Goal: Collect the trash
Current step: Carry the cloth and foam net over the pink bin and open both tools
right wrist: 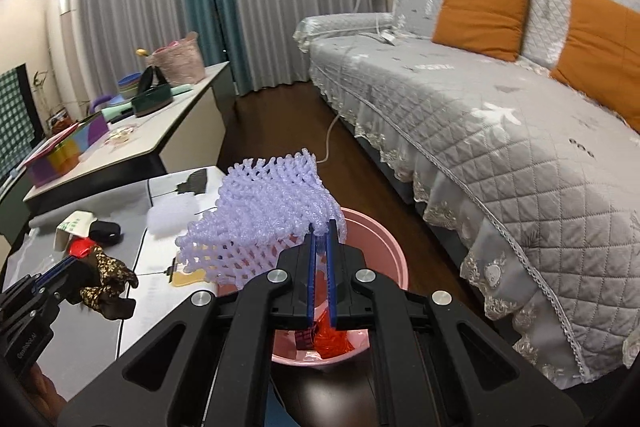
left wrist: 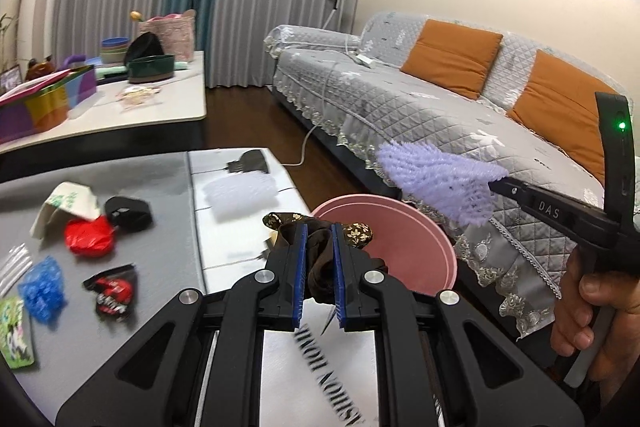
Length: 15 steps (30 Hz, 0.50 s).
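My left gripper (left wrist: 320,227) is shut on a crumpled brown wrapper with gold print (left wrist: 320,259), held over the table edge beside the pink bin (left wrist: 400,239). From the right wrist view that wrapper (right wrist: 102,283) and the left gripper (right wrist: 86,263) show at the lower left. My right gripper (right wrist: 321,229) is shut on a purple foam net (right wrist: 264,223), hanging above the pink bin (right wrist: 372,239). In the left wrist view the purple net (left wrist: 436,179) juts out from the right gripper (left wrist: 496,183). Red trash (right wrist: 332,339) lies in the bin's bottom.
On the grey table (left wrist: 160,187) lie a red wrapper (left wrist: 90,237), a blue net (left wrist: 42,287), a black object (left wrist: 128,213), a white foam net (left wrist: 240,197) and a dark snack packet (left wrist: 114,293). A grey sofa (right wrist: 480,131) stands to the right, a cluttered side table (left wrist: 160,107) behind.
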Each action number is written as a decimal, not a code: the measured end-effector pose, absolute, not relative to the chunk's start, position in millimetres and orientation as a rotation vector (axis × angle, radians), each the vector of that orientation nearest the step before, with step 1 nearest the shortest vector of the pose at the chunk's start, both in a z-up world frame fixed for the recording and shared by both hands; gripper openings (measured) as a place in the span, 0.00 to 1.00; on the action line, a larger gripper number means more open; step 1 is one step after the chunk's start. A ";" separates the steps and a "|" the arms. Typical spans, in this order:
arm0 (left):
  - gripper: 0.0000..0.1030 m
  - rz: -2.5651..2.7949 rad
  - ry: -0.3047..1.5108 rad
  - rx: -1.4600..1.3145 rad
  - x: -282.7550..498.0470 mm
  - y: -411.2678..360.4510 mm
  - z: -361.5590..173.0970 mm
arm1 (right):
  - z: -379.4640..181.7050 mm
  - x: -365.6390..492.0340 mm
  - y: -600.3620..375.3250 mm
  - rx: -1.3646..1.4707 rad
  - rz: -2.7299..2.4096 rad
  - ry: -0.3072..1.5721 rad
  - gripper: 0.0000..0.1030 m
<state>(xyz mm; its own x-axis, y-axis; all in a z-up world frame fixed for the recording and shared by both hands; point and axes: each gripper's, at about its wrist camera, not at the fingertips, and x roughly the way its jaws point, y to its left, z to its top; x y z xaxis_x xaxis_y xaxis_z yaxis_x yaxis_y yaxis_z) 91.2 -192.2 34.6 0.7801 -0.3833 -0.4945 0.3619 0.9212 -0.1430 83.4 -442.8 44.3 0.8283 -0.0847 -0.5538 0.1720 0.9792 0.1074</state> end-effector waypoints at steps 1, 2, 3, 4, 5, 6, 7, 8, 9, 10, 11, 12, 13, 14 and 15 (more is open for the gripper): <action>0.11 -0.411 0.541 -0.038 94.3 -197.2 34.8 | 43.8 84.1 -444.5 0.160 -0.140 0.581 0.05; 0.11 -0.417 0.540 -0.036 96.5 -201.1 35.0 | 42.9 85.1 -446.7 0.161 -0.144 0.583 0.05; 0.11 -0.424 0.538 -0.034 98.9 -206.4 35.3 | 41.9 86.3 -448.1 0.161 -0.146 0.585 0.05; 0.11 -0.431 0.537 -0.032 101.5 -211.0 35.6 | 41.5 87.3 -448.5 0.162 -0.147 0.587 0.05; 0.11 -0.440 0.536 -0.028 105.1 -216.8 35.3 | 40.6 88.3 -449.9 0.163 -0.149 0.588 0.05; 0.11 -0.447 0.537 -0.026 107.9 -221.0 34.9 | 39.7 89.4 -451.2 0.164 -0.151 0.591 0.05; 0.11 -0.455 0.538 -0.023 111.3 -226.0 34.2 | 39.1 90.5 -451.5 0.165 -0.153 0.593 0.05; 0.11 -0.459 0.538 -0.021 113.2 -229.3 33.9 | 37.7 92.1 -453.0 0.166 -0.156 0.596 0.05; 0.11 -0.465 0.540 -0.018 116.1 -233.5 33.0 | 36.6 93.4 -454.4 0.168 -0.159 0.598 0.05; 0.11 -0.469 0.541 -0.017 118.6 -236.1 32.6 | 35.6 94.3 -455.7 0.170 -0.160 0.601 0.05; 0.11 -0.475 0.544 -0.016 121.6 -240.1 31.3 | 33.6 96.3 -457.4 0.173 -0.163 0.606 0.05; 0.11 -0.479 0.547 -0.016 123.5 -242.5 30.1 | 32.0 97.9 -458.6 0.175 -0.165 0.610 0.05; 0.11 -0.484 0.550 -0.015 126.3 -245.8 28.3 | 30.3 99.5 -460.2 0.179 -0.168 0.616 0.05; 0.11 -0.488 0.553 -0.013 128.3 -248.7 26.7 | 28.5 101.1 -461.6 0.184 -0.169 0.620 0.05; 0.11 -0.491 0.556 -0.012 130.1 -251.4 25.3 | 27.1 102.5 -462.6 0.186 -0.171 0.623 0.05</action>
<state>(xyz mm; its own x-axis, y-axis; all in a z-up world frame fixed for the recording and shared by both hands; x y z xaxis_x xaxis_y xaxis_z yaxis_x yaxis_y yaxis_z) 130.1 -251.4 25.3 0.7375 -0.4503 -0.5033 0.4441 0.8848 -0.1411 102.5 -462.6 27.1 0.7990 -0.1026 -0.5926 0.2142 0.9693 0.1209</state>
